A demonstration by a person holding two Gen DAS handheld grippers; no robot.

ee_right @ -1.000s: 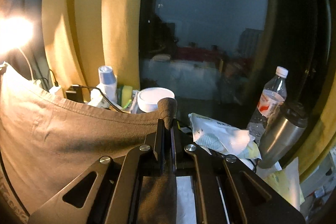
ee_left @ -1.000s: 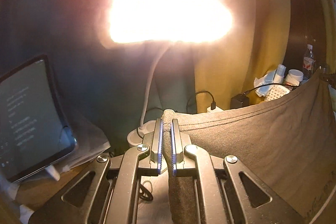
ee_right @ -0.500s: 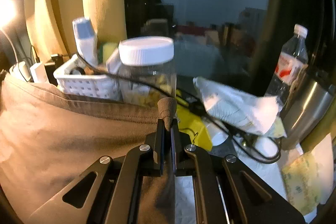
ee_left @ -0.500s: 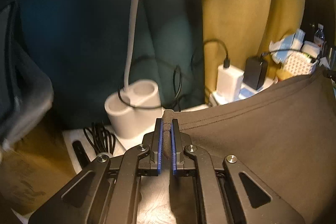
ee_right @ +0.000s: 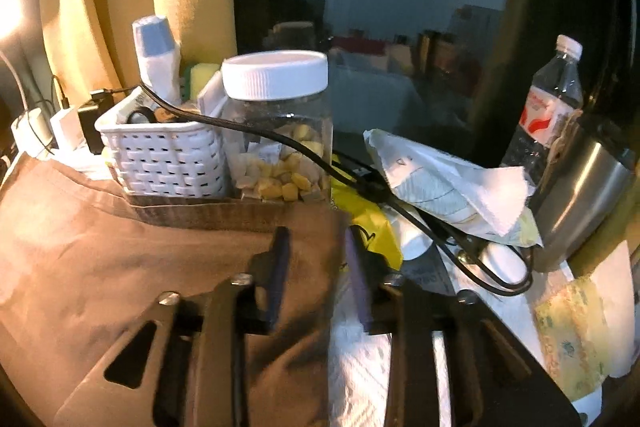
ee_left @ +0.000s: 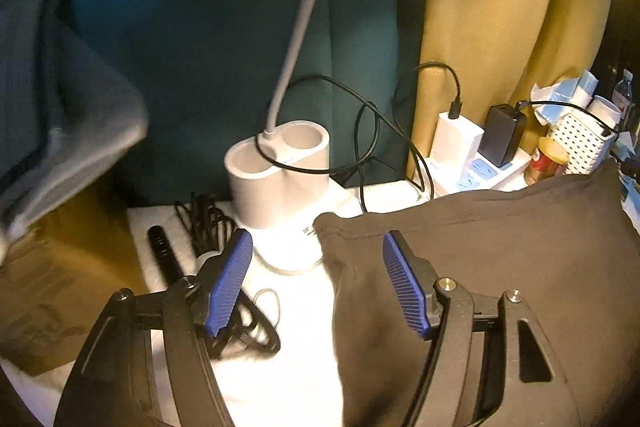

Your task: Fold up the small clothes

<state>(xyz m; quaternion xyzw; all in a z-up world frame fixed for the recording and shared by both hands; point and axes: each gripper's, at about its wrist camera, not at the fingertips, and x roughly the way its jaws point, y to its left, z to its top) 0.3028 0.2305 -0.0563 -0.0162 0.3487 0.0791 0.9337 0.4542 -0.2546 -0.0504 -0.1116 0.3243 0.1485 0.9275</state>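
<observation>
A dark brown garment (ee_left: 500,247) lies spread on the white table cover (ee_left: 288,367). In the left wrist view its near-left corner rests between the blue pads (ee_left: 228,283) of my left gripper (ee_left: 317,239). The jaws are opening, and neither pad presses on the cloth. In the right wrist view the same garment (ee_right: 120,267) fills the lower left. Its right corner lies between the fingers (ee_right: 280,259) of my right gripper (ee_right: 316,239), whose jaws are also opening and stand off the cloth.
A white lamp base (ee_left: 280,175) with cables and a power strip with chargers (ee_left: 476,155) stand behind the garment. A white basket (ee_right: 160,155), lidded jar (ee_right: 280,131), tissue pack (ee_right: 440,183), steel tumbler (ee_right: 580,195) and water bottle (ee_right: 556,99) crowd the right. A cardboard box (ee_left: 52,287) sits left.
Both grippers came down with the garment's top edge held taut, laid it on the table, then opened and let go of its corners.
</observation>
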